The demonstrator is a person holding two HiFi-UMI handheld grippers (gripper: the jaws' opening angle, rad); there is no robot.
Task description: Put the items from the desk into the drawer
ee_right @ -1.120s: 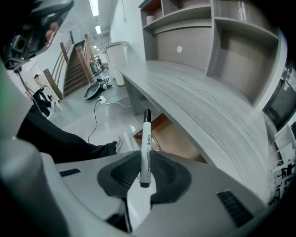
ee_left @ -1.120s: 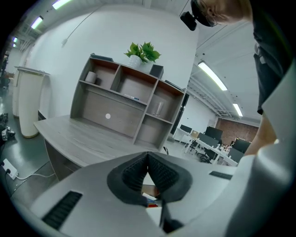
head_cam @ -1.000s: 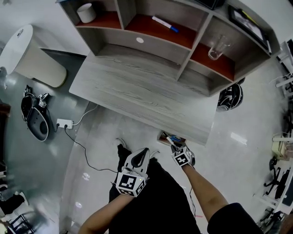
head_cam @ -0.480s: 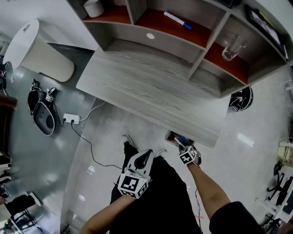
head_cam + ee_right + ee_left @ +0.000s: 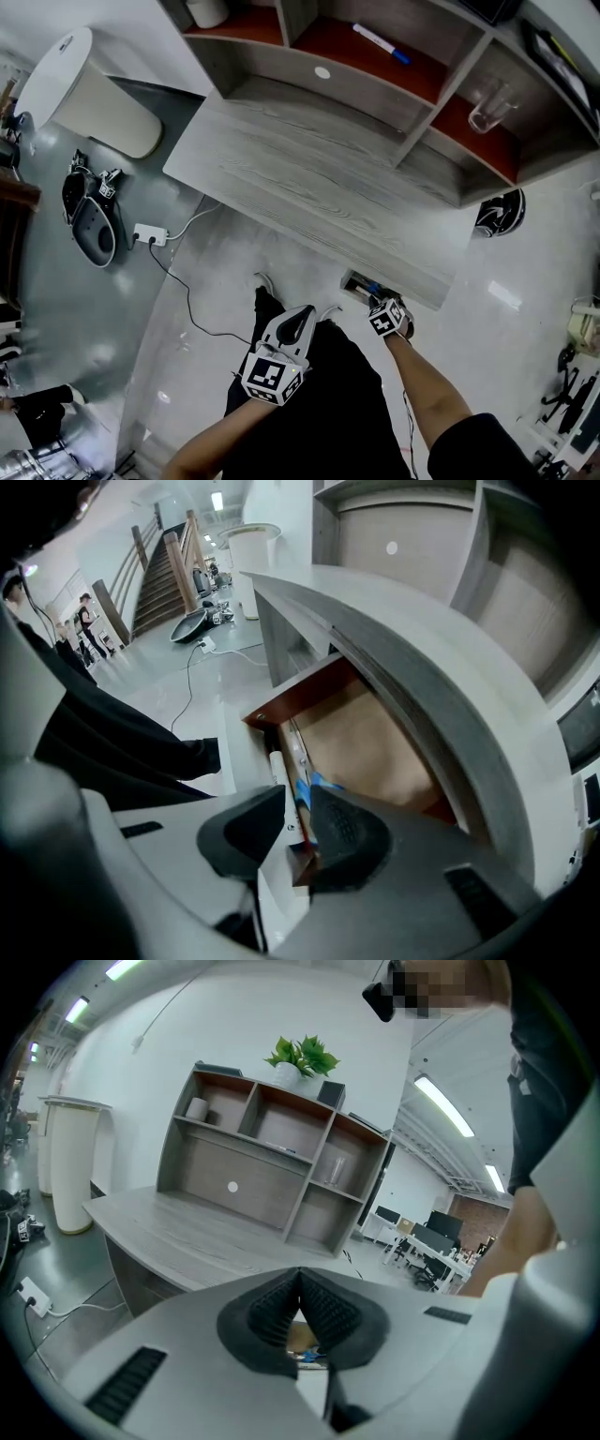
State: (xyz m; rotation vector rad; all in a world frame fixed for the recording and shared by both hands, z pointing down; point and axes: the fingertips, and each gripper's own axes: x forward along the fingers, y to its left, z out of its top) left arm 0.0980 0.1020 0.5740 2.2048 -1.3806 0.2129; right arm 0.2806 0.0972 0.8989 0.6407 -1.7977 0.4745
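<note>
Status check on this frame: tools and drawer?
Left tool shut, empty. Right tool clamped on drawer front. It's part open, marker inside. Nothing blocking it.

White bin (image 5: 89,89) on floor (image 5: 234,253), power strip (image 5: 149,234) nearby, clear glass (image 5: 489,103) in shelf unit (image 5: 272,75) cubby, potted plant (image 5: 302,1054) on top

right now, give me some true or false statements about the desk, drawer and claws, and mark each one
1. The left claw is shut with nothing in it. True.
2. A blue-capped marker lies on the desk top. False: the marker lies in a shelf compartment.
3. The drawer stands wide open. False: only a sliver shows past the desk's edge.
4. A clear glass stands in a shelf compartment. True.
5. The right claw hovers over the desk top. False: it is at the drawer's front edge.
</note>
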